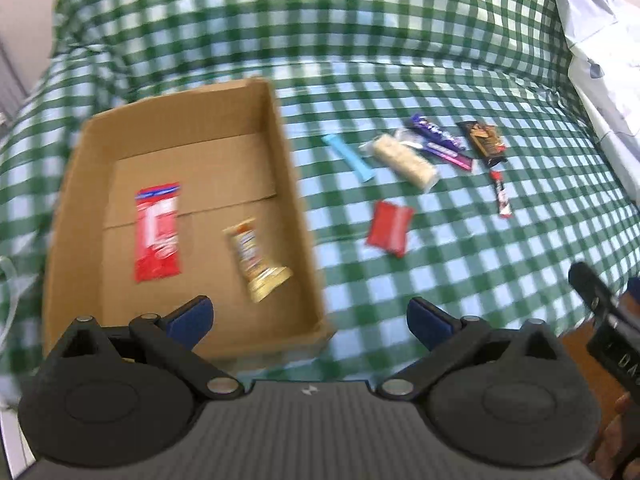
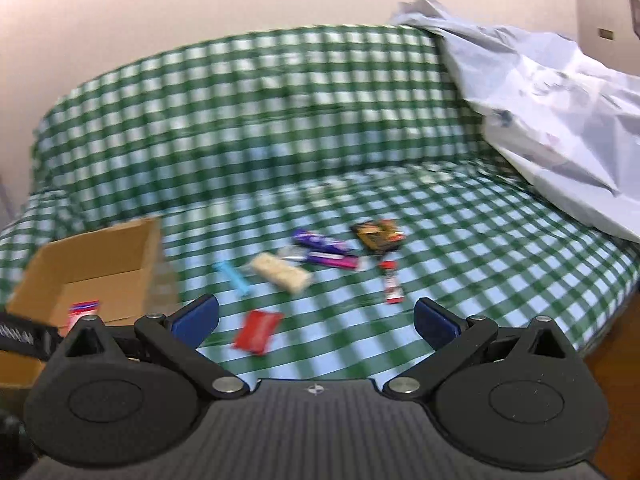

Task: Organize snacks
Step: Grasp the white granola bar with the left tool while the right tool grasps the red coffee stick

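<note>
- The open brown cardboard box (image 1: 276, 152) sits at the left of the left wrist view on a sofa draped in green-and-white checked cloth (image 1: 440, 32). Inside it lie a red-and-white flat snack packet (image 1: 157, 232) and, right of that, a gold-and-white wrapped bar (image 1: 256, 260).
- The left tongs (image 1: 310, 320), at the bottom of the frame, are spread wide with nothing between the blue pads, above the box's near right corner.
- Right of the box, loose on the cloth: a light blue stick packet (image 1: 350, 157), a pale rice bar in clear wrap (image 1: 404, 160), a purple wrapped bar (image 1: 434, 132), a purple-and-pink slim bar (image 1: 450, 156), a dark brown snack packet (image 1: 484, 140), a small red-and-white stick (image 1: 502, 194), and lower centre a red square packet (image 1: 390, 228).
- A crumpled white plastic bag (image 1: 600, 52) lies at the upper right.
- The right tongs (image 2: 316, 322) are likewise wide apart and empty, low in the right wrist view, near the red square packet.
</note>
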Demonstrator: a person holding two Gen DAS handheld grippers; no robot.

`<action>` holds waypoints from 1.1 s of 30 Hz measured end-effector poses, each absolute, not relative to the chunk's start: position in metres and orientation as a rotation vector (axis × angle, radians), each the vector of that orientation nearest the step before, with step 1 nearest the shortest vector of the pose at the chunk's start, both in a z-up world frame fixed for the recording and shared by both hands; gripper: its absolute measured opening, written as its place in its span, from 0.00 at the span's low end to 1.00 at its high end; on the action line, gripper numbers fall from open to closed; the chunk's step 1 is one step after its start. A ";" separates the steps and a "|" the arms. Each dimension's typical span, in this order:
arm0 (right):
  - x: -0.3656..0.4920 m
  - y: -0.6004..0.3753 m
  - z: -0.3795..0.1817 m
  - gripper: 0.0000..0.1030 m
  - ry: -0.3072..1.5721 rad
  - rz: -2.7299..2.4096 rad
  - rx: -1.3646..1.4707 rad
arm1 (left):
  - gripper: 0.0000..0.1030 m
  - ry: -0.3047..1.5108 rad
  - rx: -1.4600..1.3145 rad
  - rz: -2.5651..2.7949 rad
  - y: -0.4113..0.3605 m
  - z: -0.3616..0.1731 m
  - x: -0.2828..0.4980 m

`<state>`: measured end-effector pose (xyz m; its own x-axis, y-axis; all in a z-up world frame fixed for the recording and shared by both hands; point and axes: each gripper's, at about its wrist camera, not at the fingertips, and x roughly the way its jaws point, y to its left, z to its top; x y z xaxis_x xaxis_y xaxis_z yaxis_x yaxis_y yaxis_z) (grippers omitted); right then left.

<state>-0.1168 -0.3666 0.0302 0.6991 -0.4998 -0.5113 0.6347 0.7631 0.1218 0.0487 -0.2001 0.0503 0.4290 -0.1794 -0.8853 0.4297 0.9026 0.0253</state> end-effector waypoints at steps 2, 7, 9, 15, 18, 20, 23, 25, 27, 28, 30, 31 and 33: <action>-0.110 -0.395 0.020 1.00 0.496 -0.673 0.325 | 1.00 1.080 0.256 -0.395 -0.229 0.041 0.072; -0.077 -0.482 -0.024 1.00 0.586 -0.731 0.402 | 1.00 1.168 0.241 -0.407 -0.308 -0.004 0.144; -0.060 -0.514 -0.045 1.00 0.620 -0.741 0.429 | 1.00 1.222 0.219 -0.412 -0.334 -0.028 0.171; -0.010 -0.581 -0.104 1.00 0.683 -0.710 0.463 | 1.00 1.283 0.086 -0.383 -0.390 -0.089 0.228; 0.016 -0.601 -0.132 1.00 0.720 -0.699 0.468 | 1.00 1.305 0.028 -0.354 -0.406 -0.112 0.247; 0.030 -0.608 -0.145 1.00 0.739 -0.694 0.458 | 1.00 1.318 -0.013 -0.334 -0.414 -0.127 0.259; 0.046 -0.612 -0.164 1.00 0.779 -0.697 0.433 | 1.00 1.373 -0.016 -0.305 -0.425 -0.149 0.271; 0.052 -0.611 -0.176 1.00 0.797 -0.717 0.406 | 1.00 1.343 0.018 -0.288 -0.431 -0.150 0.269; 0.054 -0.605 -0.180 1.00 0.777 -0.733 0.357 | 1.00 1.330 0.057 -0.296 -0.437 -0.151 0.268; 0.054 -0.605 -0.181 1.00 0.765 -0.737 0.360 | 1.00 1.336 0.084 -0.299 -0.439 -0.153 0.269; 0.054 -0.606 -0.183 1.00 0.755 -0.735 0.358 | 1.00 1.337 0.128 -0.294 -0.444 -0.153 0.267; 0.053 -0.605 -0.183 0.97 0.752 -0.736 0.355 | 1.00 1.347 0.162 -0.275 -0.448 -0.153 0.267; 0.043 -0.600 -0.177 0.71 0.712 -0.748 0.334 | 0.94 1.389 0.199 -0.212 -0.446 -0.153 0.267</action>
